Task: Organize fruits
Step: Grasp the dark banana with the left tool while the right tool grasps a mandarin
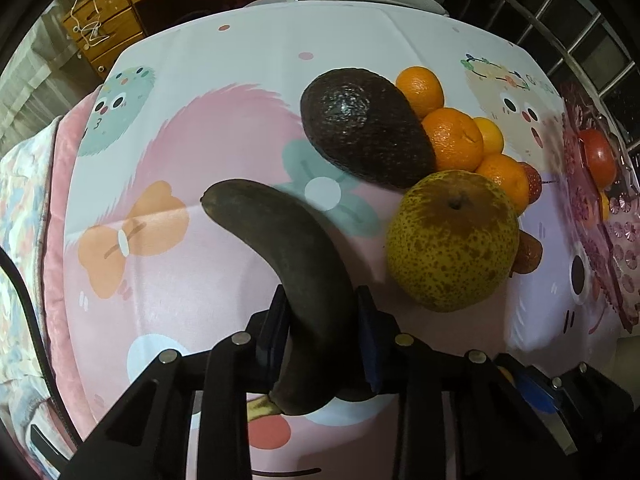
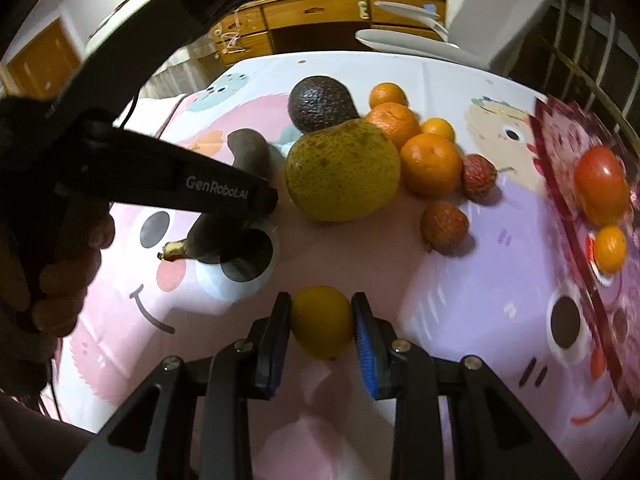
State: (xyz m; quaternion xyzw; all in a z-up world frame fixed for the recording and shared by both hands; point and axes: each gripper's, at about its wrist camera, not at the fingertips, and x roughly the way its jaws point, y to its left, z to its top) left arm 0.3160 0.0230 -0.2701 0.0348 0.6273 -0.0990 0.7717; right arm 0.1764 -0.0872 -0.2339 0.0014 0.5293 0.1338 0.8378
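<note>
L hand-held gripper (image 1: 320,320) clamped on dark banana (image 1: 288,240), R hand-held gripper (image 2: 322,324) clamped on yellow fruit (image 2: 322,322)

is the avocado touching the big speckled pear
Cannot tell. In the left wrist view the avocado overlaps the pear with no visible gap; in the right wrist view the pear hides the avocado's near end.

I'm working in a home: a cartoon-print tablecloth (image 1: 240,152) covers the table, a wooden drawer cabinet (image 2: 320,12) stands behind, a grey chair (image 2: 496,36) alongside, and floral bedding (image 1: 24,216) lies nearby.
</note>
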